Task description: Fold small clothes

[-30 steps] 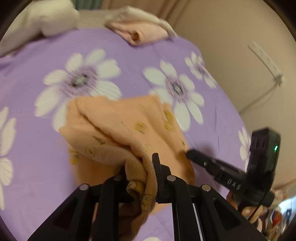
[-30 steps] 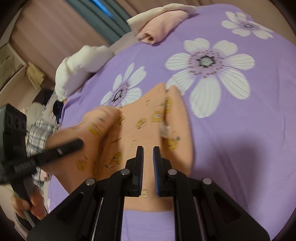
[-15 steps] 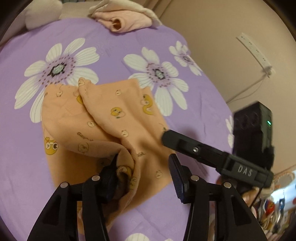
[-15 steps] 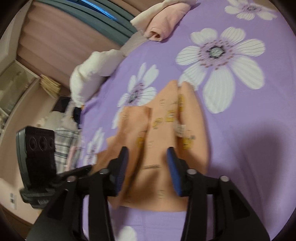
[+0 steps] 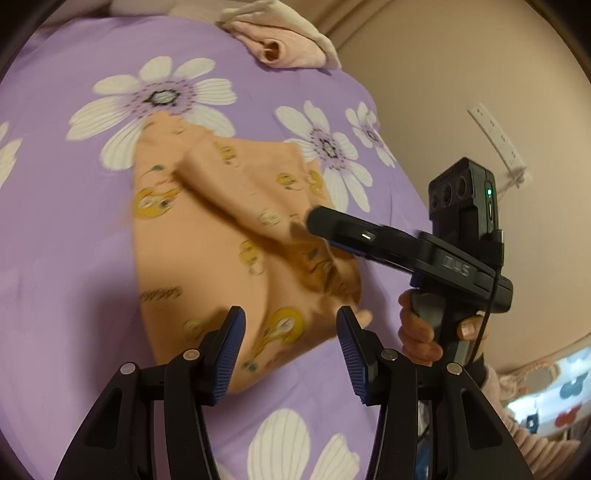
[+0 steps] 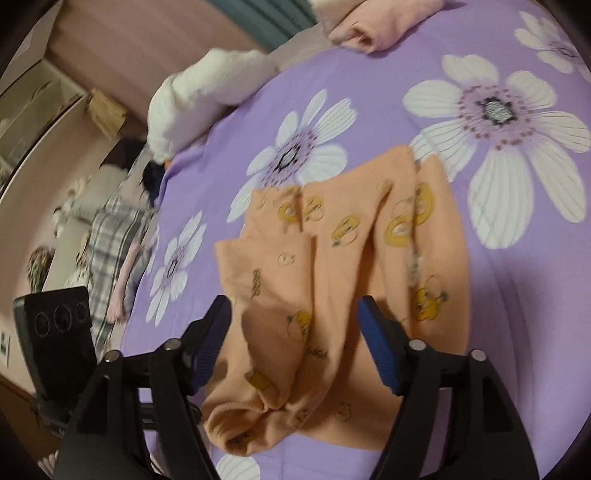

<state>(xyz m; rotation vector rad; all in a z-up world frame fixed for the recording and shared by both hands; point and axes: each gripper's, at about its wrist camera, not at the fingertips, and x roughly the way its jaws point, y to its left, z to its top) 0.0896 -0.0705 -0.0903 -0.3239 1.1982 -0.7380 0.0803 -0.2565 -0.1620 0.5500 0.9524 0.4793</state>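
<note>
A small orange garment with yellow duck prints (image 5: 229,240) lies partly folded on the purple flowered bedspread (image 5: 66,258); it also shows in the right wrist view (image 6: 332,280). My left gripper (image 5: 290,345) is open and empty just above the garment's near edge. My right gripper (image 6: 295,347) is open and empty over the garment's bunched near end; in the left wrist view its fingers (image 5: 332,221) hover over the garment's right side.
Folded pink and cream clothes (image 5: 284,44) lie at the far edge of the bed, also in the right wrist view (image 6: 373,26). A white pillow (image 6: 207,92) and a plaid cloth (image 6: 110,251) lie at the left. A wall with a power strip (image 5: 495,136) is on the right.
My left gripper opened and let go of the orange garment, which dropped onto the bed. My right gripper opened too and moved over the garment.
</note>
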